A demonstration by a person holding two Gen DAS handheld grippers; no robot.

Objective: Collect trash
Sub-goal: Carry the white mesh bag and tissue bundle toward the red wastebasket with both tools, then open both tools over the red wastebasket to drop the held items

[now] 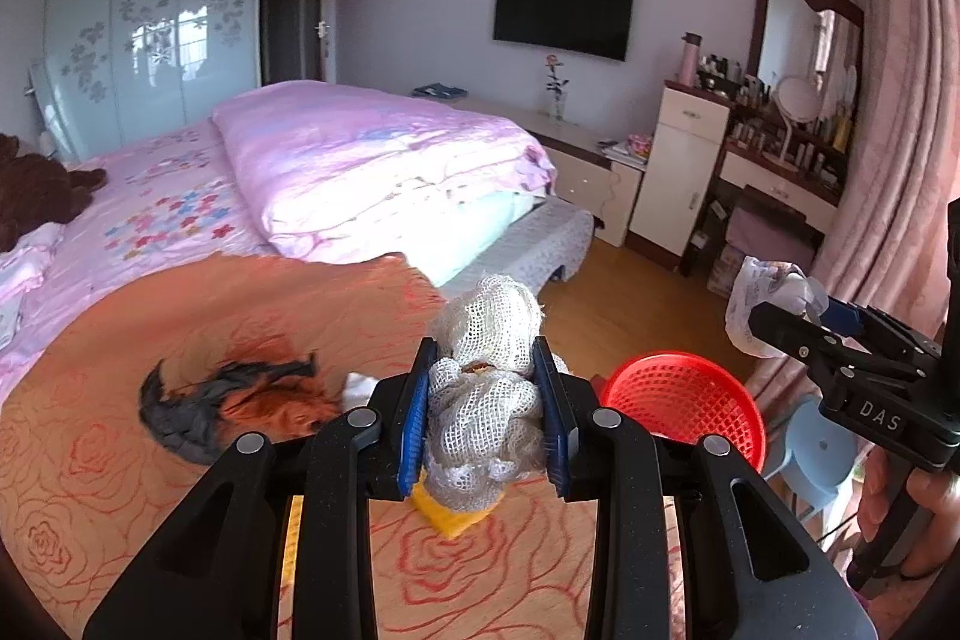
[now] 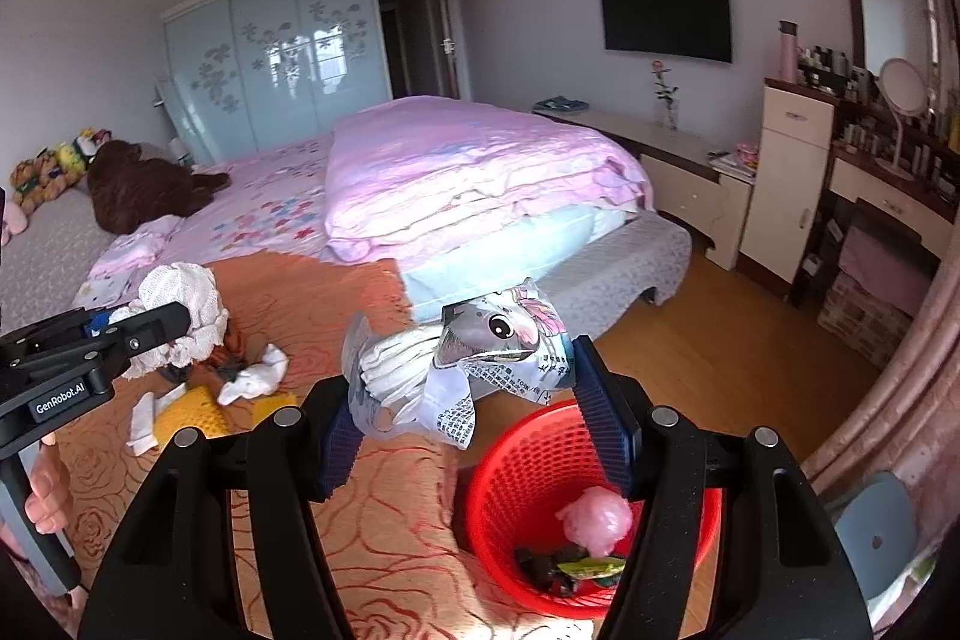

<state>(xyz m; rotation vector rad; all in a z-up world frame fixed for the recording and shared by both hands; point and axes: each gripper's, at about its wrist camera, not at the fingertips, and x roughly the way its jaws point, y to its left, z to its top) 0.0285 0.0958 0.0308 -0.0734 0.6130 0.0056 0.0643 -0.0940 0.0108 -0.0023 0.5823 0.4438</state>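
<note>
Right gripper (image 2: 474, 400) jaws pinching wrapper (image 2: 480, 364) loosely; may fall beside red basket (image 2: 516, 466) at 5 o'clock. Left gripper (image 1: 483, 394) jaws pinching gauze (image 1: 486, 370).

My orange rose-patterned blanket (image 2: 336, 490) covers the near end of the bed (image 2: 270, 196). On it lie white crumpled tissues (image 2: 255, 379), a yellow piece (image 2: 192, 415) and a dark wrapper (image 1: 180, 412). Farther off lies the folded pink duvet (image 2: 474, 166).
</note>
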